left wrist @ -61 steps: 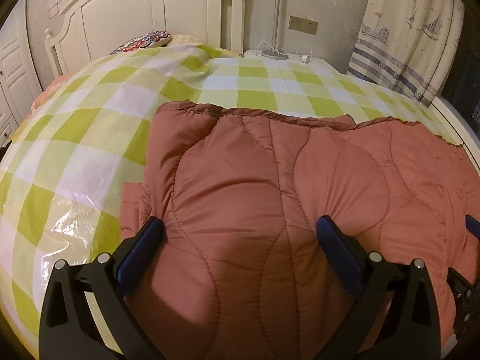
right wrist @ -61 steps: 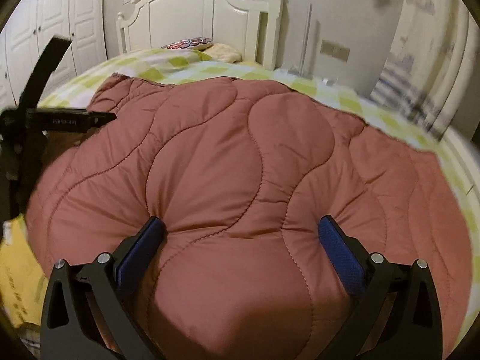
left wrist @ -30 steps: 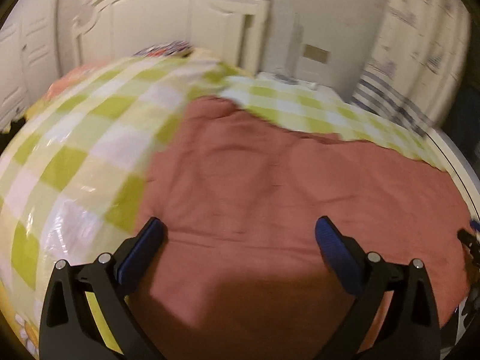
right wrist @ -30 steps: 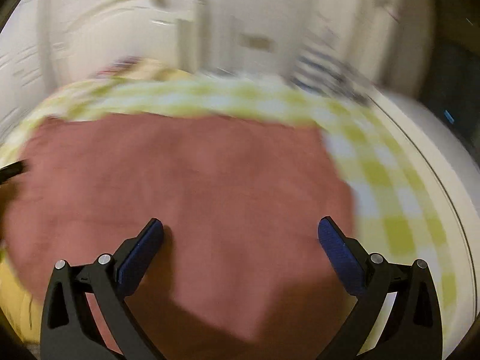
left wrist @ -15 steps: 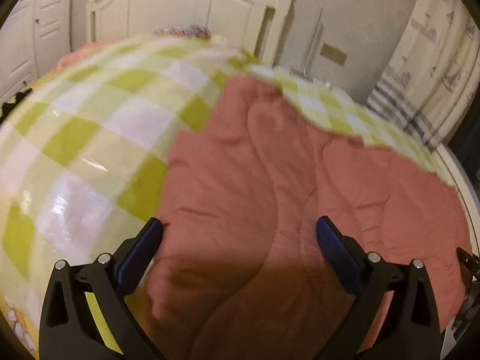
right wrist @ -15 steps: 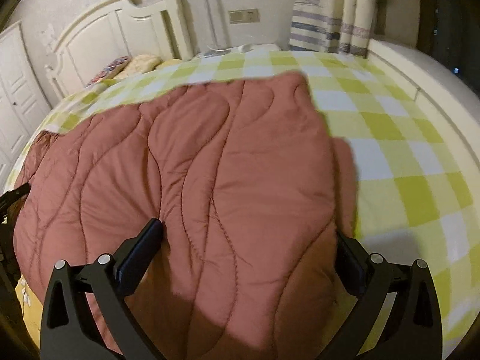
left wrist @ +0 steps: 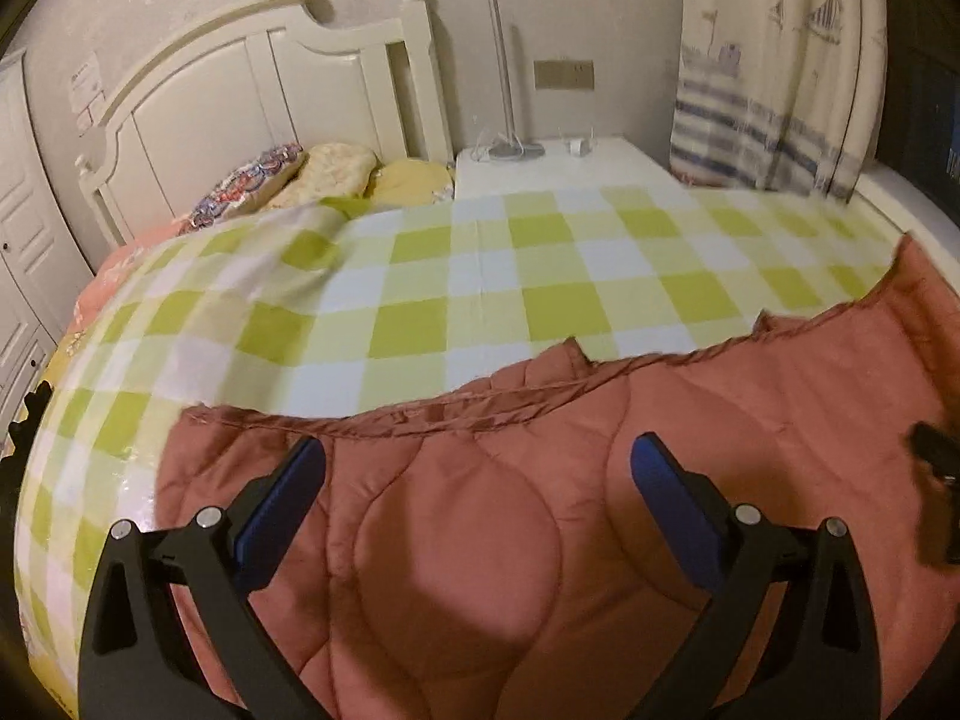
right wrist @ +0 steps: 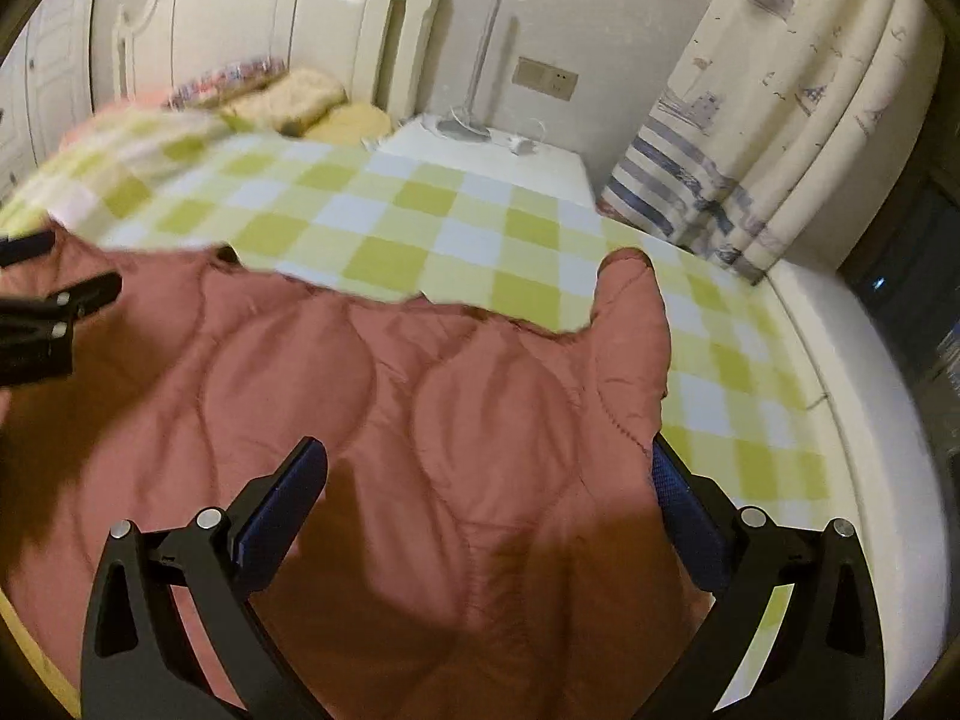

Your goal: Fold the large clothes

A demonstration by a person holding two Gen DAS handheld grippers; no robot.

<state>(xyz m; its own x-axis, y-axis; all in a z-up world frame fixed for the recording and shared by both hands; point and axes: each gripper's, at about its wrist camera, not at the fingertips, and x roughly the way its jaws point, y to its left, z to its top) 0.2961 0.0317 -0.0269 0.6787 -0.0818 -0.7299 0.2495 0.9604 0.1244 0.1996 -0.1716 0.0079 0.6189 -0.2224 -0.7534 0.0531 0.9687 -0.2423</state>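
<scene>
The left gripper (left wrist: 477, 483) was spread wide, its blue-padded fingers (left wrist: 282, 504) hanging over the quilted jacket (left wrist: 540, 510) with nothing between them. The right gripper (right wrist: 489, 483) was likewise wide apart and empty; its right finger sat at the garment's right edge, and whether it touched the fabric could not be told.

The rust-red padded jacket lay flat on the near part of the bed (left wrist: 480, 276), its long axis running left to right across the mattress, parallel to the headboard (left wrist: 252, 96). Its seamed far edge ran as a ragged line facing the headboard. In the right wrist view a rounded lobe of the jacket (right wrist: 630, 312), apparently a sleeve, pointed away toward the curtain (right wrist: 780, 108) side of the room.

Under it spread the green-and-white checked cover (right wrist: 420, 216). Pillows (left wrist: 312, 174) were piled against the headboard, and a white bedside table (left wrist: 558, 165) carried a lamp base and cables. The left gripper (right wrist: 42, 318) showed at the left edge of the right view, over the jacket's left end.
</scene>
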